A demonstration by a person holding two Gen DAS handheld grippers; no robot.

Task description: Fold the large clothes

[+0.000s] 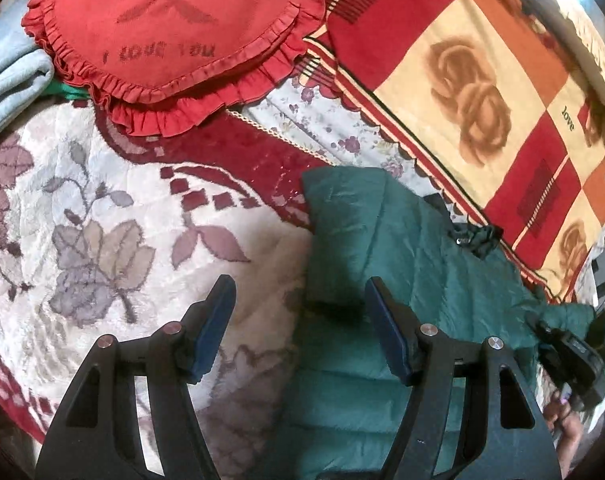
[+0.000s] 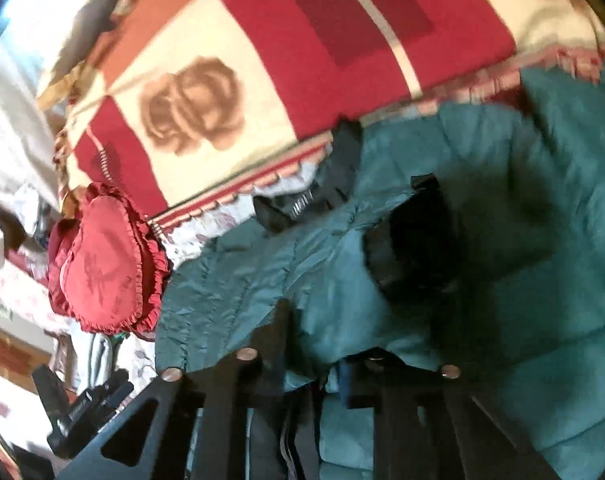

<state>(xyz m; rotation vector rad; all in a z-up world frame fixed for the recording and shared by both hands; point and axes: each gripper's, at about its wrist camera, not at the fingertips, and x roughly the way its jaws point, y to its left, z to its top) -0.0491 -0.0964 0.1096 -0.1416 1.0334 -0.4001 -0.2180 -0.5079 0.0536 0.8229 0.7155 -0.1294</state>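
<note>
1. The left tool [image 1: 300, 334] is spread wide, and nothing is between its two blue pads [image 1: 214, 332].
2. It hangs over the bed. One pad is above the flowery blanket [image 1: 102, 248] and the other is above the green puffy jacket [image 1: 402, 248].
3. The green jacket lies on the bed, on top of the flowery blanket. Its top edge sits just beside the checked blanket with roses [image 1: 482, 92].
4. A dark part of the jacket with a small shiny bit [image 1: 478, 238] sits near the checked blanket.
5. A red heart pillow with frills [image 1: 174, 36] lies near the top of the bed, well apart from the jacket. It has the words "I love you" on it.
6. A light blue folded cloth [image 1: 10, 76] is just beside the pillow at the left edge.
7. The right tool [image 2: 318, 364] is pushed into the green jacket [image 2: 262, 264]. The green cloth bunches up over its tips and hides them.
8. The picture from the right side is blurry. I cannot tell if the right tool is pinching the cloth or not.
9. In that view the jacket fills the middle, with a dark sleeve opening [image 2: 418, 240] showing. The red pillow [image 2: 102, 268] is off to the left, and the checked blanket [image 2: 262, 60] is behind the jacket.
</note>
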